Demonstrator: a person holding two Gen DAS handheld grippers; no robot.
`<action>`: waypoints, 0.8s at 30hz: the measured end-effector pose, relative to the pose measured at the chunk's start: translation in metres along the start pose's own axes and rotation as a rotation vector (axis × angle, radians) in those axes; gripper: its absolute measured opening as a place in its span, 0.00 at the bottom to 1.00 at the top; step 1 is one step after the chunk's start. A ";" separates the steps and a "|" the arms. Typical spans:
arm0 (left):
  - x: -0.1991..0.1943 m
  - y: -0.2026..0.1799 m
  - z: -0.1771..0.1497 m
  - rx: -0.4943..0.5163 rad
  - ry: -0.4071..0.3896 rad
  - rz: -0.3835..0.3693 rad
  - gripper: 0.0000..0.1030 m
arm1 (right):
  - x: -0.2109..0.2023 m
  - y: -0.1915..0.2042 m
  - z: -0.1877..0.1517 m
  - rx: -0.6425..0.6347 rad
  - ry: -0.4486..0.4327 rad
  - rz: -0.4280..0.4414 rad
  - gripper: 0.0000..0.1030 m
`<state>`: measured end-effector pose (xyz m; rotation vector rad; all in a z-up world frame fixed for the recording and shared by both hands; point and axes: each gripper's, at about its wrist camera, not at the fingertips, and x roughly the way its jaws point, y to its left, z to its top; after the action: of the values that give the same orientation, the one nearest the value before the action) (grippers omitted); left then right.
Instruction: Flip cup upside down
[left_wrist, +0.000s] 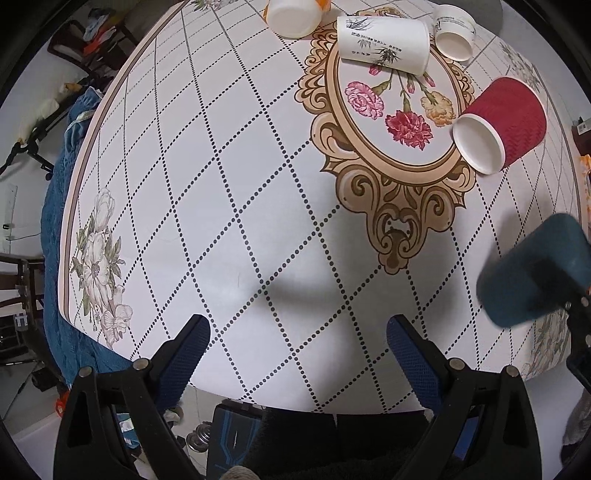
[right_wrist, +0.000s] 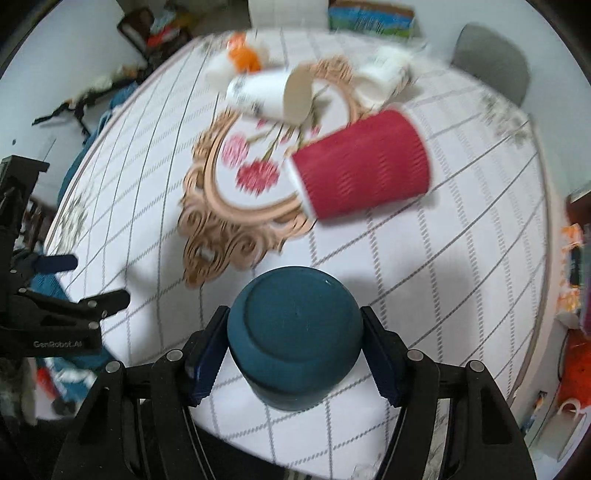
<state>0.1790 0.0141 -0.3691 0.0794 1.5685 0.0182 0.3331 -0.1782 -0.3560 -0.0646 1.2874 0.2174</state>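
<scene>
My right gripper (right_wrist: 293, 341) is shut on a dark teal cup (right_wrist: 293, 332), held above the near part of the table with its base facing the camera. The same cup (left_wrist: 532, 273) shows blurred at the right edge of the left wrist view. My left gripper (left_wrist: 297, 339) is open and empty over the near table edge; it also shows at the left of the right wrist view (right_wrist: 74, 291). A red ribbed cup (left_wrist: 502, 122) (right_wrist: 364, 168) lies on its side further in.
A white printed cup (left_wrist: 384, 42) (right_wrist: 269, 94) lies on its side near the table's floral medallion (left_wrist: 399, 110). A small white cup (left_wrist: 454, 31) and an orange-and-white cup (left_wrist: 293, 14) lie at the far side. A grey chair (right_wrist: 491, 59) stands behind the round table (left_wrist: 221, 221).
</scene>
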 end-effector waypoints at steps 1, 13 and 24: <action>0.000 0.000 0.000 0.002 -0.001 0.002 0.95 | -0.001 0.004 -0.003 0.008 -0.046 -0.018 0.68; -0.004 -0.008 -0.009 0.053 -0.022 0.011 0.95 | 0.005 0.019 -0.024 0.012 -0.136 -0.085 0.69; -0.042 -0.012 -0.020 0.082 -0.119 -0.014 0.96 | -0.030 0.016 -0.037 0.197 -0.111 -0.099 0.90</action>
<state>0.1583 0.0004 -0.3276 0.1323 1.4506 -0.0609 0.2867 -0.1728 -0.3364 0.0510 1.1863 0.0088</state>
